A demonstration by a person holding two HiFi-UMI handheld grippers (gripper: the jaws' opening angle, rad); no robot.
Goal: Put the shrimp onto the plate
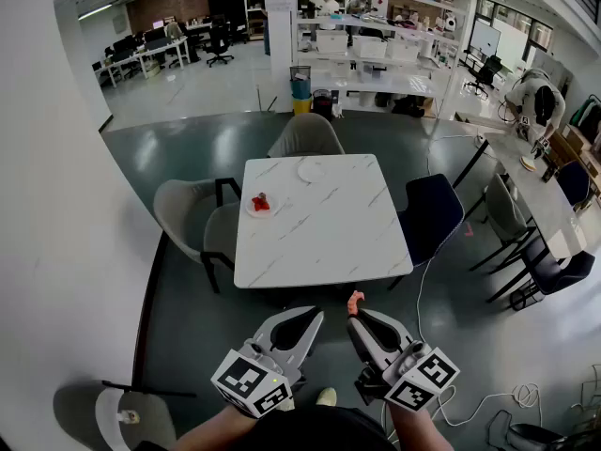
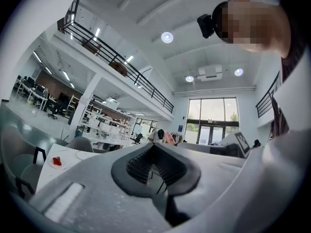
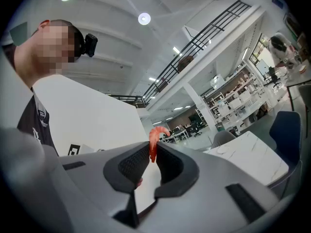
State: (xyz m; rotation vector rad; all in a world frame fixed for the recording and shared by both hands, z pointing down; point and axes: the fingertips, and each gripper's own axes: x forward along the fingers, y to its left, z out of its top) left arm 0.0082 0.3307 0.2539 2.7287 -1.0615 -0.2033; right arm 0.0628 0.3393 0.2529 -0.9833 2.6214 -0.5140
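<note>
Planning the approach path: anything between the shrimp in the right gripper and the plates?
Nothing visible. The shrimp is clamped in the right gripper, short of the table's near edge; only bare tabletop lies between it and the empty plate or the left plate.

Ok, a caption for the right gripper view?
Right gripper shut on a shrimp, marble table beyond it at right.
</note>
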